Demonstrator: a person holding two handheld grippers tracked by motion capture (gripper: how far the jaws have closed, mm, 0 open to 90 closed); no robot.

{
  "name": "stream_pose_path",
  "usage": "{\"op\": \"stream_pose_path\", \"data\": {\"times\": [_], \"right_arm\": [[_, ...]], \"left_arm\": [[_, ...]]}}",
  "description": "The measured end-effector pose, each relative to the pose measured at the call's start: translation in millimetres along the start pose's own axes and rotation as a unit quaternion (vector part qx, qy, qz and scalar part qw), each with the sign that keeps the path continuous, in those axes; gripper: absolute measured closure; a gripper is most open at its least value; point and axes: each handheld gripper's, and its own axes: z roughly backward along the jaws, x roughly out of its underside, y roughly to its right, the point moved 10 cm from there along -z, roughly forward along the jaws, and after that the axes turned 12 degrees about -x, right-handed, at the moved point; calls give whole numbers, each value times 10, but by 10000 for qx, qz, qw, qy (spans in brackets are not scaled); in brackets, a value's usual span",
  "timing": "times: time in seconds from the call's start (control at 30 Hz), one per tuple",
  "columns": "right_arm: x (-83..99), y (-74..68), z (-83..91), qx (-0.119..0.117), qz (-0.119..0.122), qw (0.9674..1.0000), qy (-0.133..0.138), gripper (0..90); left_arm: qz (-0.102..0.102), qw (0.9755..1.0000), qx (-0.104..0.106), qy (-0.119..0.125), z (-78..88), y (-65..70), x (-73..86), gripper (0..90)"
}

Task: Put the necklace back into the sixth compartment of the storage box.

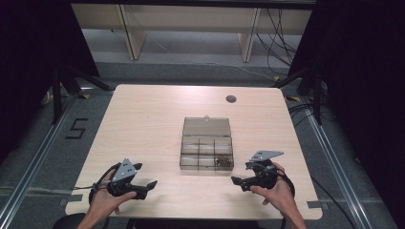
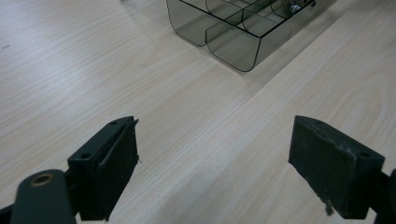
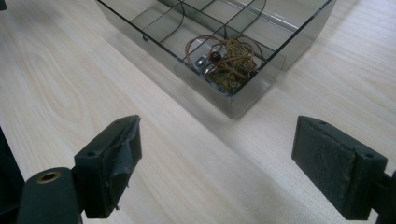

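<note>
Mid-table, toward the near edge: clear smoky compartment box (image 1: 207, 151), lid (image 1: 206, 126) flipped open behind it. Small tangle of brown cord and brassy bits (image 3: 225, 59) sits in the near-right corner compartment; other compartments look bare. Left gripper (image 1: 152, 183) low over the table (image 1: 143, 119) at near left, jaws wide apart, holding nothing, pointed toward the box. Right gripper (image 1: 235, 181) at near right, just off the box's near-right corner, jaws also spread wide, nothing between them. Both well clear of the box walls.

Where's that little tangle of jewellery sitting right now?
The jewellery tangle lies in the near right corner compartment of the clear box, just ahead of the right gripper.
</note>
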Motion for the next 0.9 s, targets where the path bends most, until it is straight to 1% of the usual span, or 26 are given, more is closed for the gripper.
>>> {"op": "stream_pose_path", "data": {"times": [0.1, 0.13, 0.17, 0.23, 0.27, 0.3, 0.33, 0.4, 0.43, 0.47, 0.5, 0.53, 0.6, 0.63, 0.67, 0.7, 0.73, 0.77, 0.8, 0.83, 0.87, 0.9], "right_arm": [[12, 1, 9, 28, -1, 10000, 55, 165], [12, 1, 9, 28, -1, 10000, 55, 165], [24, 2, 10, 39, -39, 10000, 50, 165], [44, 0, 8, 34, -34, 10000, 54, 166], [53, 5, 4, 40, -1, 10000, 69, 165], [63, 2, -4, 7, 10, 10000, 68, 165], [77, 0, -9, 26, 6, 10000, 92, 165], [81, -3, -9, 32, 2, 9999, 96, 166], [97, -11, -2, 26, 13, 10000, 65, 165], [97, -11, -2, 26, 13, 10000, 65, 165], [104, -17, -2, 30, -15, 10000, 73, 165], [110, -27, -7, 24, -71, 9999, 89, 165], [119, -16, -11, 51, 35, 10000, 76, 165], [105, -18, -33, 60, 33, 9997, 232, 165], [138, -36, -18, 38, -30, 10000, 85, 165], [145, -33, -24, 42, -12, 10000, 79, 166], [150, -35, -29, 46, -19, 9999, 99, 165], [166, -49, -32, 3, -62, 10000, 62, 165], [168, -31, -30, 44, -9, 10000, 61, 165], [177, -42, -29, 23, -36, 10000, 48, 165], [176, -35, -35, 37, 20, 9999, 91, 165], [176, -35, -35, 37, 20, 9999, 91, 165]], "left_arm": [[20, 10000, 23, 27, -4, 8, -4, 150], [83, 10000, 36, 17, -8, 17, 0, 150], [-10, 10000, 21, 0, -12, 3, 6, 151], [19, 10000, -10, -39, -6, 8, 14, 151], [10, 10000, 22, -8, -6, 14, 6, 151], [-48, 10000, 29, -69, 4, 7, 18, 151], [-65, 10000, 32, -62, 3, 7, 16, 150], [-41, 10000, 40, -75, 2, 13, 21, 150], [-19, 10000, 30, 1, -8, 22, 5, 151], [-19, 10000, 30, 1, -8, 22, 5, 150], [-114, 9999, 43, -5, -7, 11, 6, 150], [-70, 10000, 54, 43, -7, 24, -4, 151], [-35, 10000, 70, 40, -5, 34, -7, 150], [-24, 10000, 64, 33, -6, 35, -5, 150], [-121, 9999, 62, -13, -1, 24, 7, 150], [-133, 9999, 81, -26, 1, 28, 11, 150], [-19, 9999, 92, 46, -7, 51, -6, 150], [-35, 9999, 94, 27, -4, 49, -2, 150], [-44, 9999, 96, 29, -4, 48, -3, 150], [-44, 9999, 103, 32, -5, 50, -3, 150], [-98, 9999, 94, 0, -3, 42, 5, 150], [-177, 9998, 75, -3, -5, 30, 7, 150]]}}
